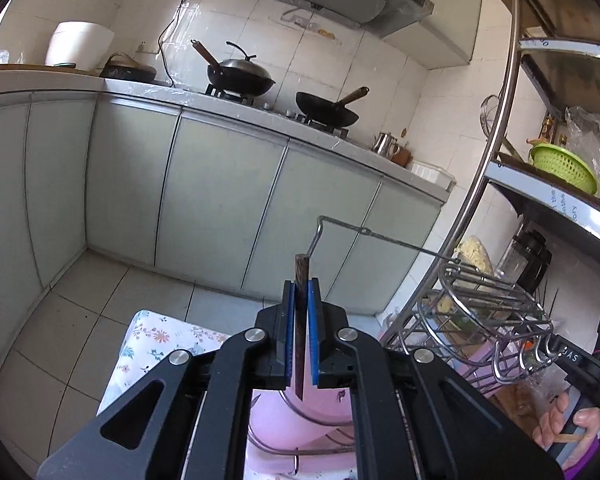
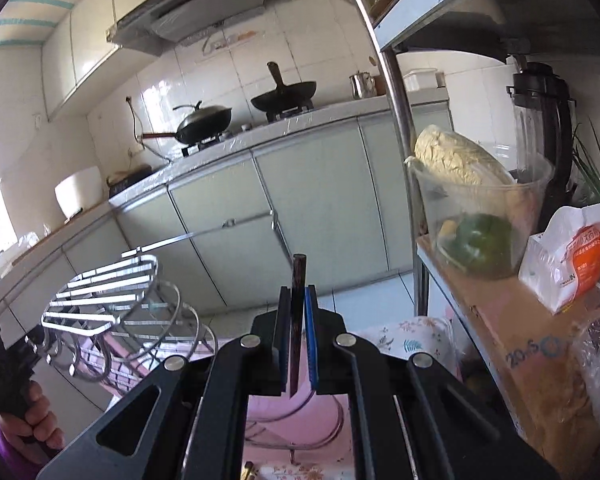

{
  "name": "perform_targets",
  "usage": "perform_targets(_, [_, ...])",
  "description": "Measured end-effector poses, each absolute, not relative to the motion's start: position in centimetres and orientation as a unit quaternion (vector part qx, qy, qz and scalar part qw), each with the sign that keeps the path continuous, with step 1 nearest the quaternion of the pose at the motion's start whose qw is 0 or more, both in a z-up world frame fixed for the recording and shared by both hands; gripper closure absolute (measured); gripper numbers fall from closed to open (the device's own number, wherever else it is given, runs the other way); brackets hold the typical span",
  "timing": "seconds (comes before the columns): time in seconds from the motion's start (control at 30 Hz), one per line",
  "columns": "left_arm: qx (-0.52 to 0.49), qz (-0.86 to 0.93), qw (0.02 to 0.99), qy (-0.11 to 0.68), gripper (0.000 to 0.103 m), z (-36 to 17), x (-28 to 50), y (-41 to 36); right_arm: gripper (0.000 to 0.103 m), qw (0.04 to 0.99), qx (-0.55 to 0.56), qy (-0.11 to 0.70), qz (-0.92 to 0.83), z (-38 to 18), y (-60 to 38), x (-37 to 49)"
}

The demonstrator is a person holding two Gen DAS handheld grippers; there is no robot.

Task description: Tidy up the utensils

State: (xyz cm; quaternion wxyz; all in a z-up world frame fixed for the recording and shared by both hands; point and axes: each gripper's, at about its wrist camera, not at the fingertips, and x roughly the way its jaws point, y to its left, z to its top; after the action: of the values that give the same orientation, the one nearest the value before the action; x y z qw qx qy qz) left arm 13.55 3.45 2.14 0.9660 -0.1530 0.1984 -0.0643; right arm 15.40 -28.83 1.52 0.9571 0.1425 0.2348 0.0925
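In the left wrist view my left gripper [image 1: 301,285] is shut on a dark brown wooden chopstick [image 1: 301,270] that stands upright between the blue pads [image 1: 288,320]. To its right is a chrome wire utensil rack [image 1: 492,304], above a pink basin [image 1: 296,416]. The right wrist view shows my right gripper [image 2: 299,292] shut on a second dark chopstick [image 2: 299,272]. There the same wire rack [image 2: 112,300] sits to the left, and the pink basin [image 2: 296,412] is below the jaws. A hand [image 2: 36,412] holds the other gripper at the lower left.
Pale green cabinets run under a counter with two black woks [image 1: 240,74] [image 1: 326,108]. A steel shelf unit [image 1: 496,152] holds a green basket [image 1: 564,166], a blender [image 2: 540,128], a plastic tub of vegetables [image 2: 472,204] and a tissue pack [image 2: 568,264]. A floral cloth [image 1: 156,340] lies below.
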Motion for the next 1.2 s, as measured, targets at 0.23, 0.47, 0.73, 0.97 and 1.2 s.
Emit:
perform_targets(0.23, [-0.150,-0.058,0.959,0.233,0.077,1.8,14.0,3.3,0.086,0.949,0.150,0.256,0.105,0.8,-28.7,15.5])
perform_targets(0.47, [-0.152,-0.053,0.958,0.236,0.070,2.6,13.6,3.6,0.071,0.948,0.160,0.252,0.114,1.6,-29.3,14.5])
perform_targets(0.73, [-0.160,-0.047,0.961,0.219,0.069,5.0,11.0,4.6,0.070,0.946,0.173,0.248,0.113,2.9,-30.2,11.4])
perform_targets(0.97, [-0.143,-0.048,0.959,0.241,0.068,5.6,7.3,4.6,0.057,0.945,0.169,0.252,0.124,3.1,-29.6,7.5])
perform_targets(1.2, [-0.137,-0.056,0.947,0.286,0.068,4.3,4.2,4.3,0.057,0.934,0.148,0.293,0.139,1.5,-27.9,4.9])
